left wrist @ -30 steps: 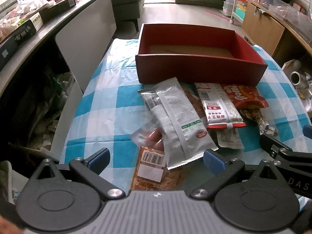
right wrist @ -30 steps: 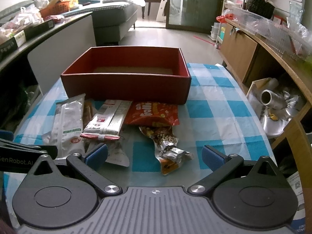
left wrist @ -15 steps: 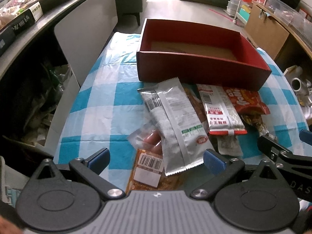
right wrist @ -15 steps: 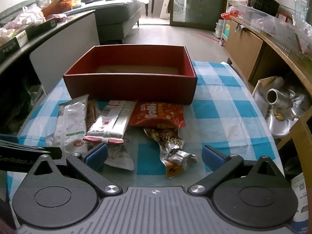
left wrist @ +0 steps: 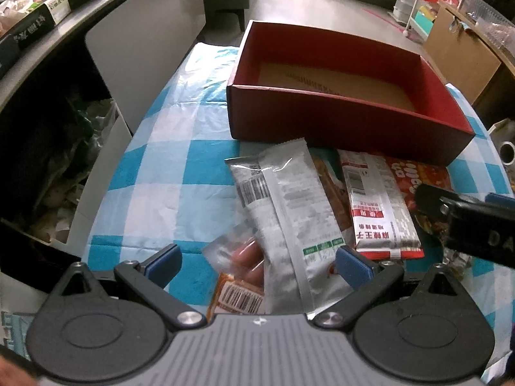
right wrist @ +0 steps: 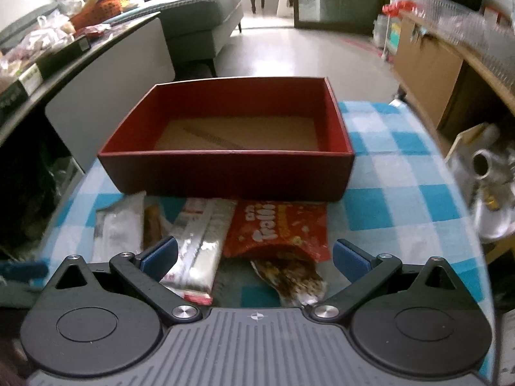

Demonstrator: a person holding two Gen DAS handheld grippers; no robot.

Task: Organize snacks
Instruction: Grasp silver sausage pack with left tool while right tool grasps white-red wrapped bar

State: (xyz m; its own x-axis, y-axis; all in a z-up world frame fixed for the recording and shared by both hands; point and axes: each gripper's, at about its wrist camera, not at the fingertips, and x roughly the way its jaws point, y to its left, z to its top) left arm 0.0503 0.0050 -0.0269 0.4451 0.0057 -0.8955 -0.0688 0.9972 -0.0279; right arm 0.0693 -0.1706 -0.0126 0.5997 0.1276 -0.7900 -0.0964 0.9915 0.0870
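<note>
Red cardboard box (right wrist: 225, 173), lid off, brown bare floor, standing on a blue-and-white checked tablecloth (left wrist: 154, 199); nothing inside it. Snack packets lie in a loose overlapping row on the cloth just in front of the box's near wall: a long silver packet (left wrist: 289, 212) with a barcode, a white-and-red packet (left wrist: 376, 206) beside it, a red bag (right wrist: 280, 228) with white lettering, a torn wrapper of brown pieces (right wrist: 296, 276) poking out from under the red bag, a clear pack of sausages (left wrist: 244, 257) under the silver packet, and an orange packet (left wrist: 235, 296) with a barcode label nearest the camera. Left gripper (left wrist: 257, 263): fingers spread apart, low over the silver packet and sausages, holding nothing. Right gripper (right wrist: 254, 259): fingers likewise apart, above the white-and-red packet and red bag, holding nothing.
</note>
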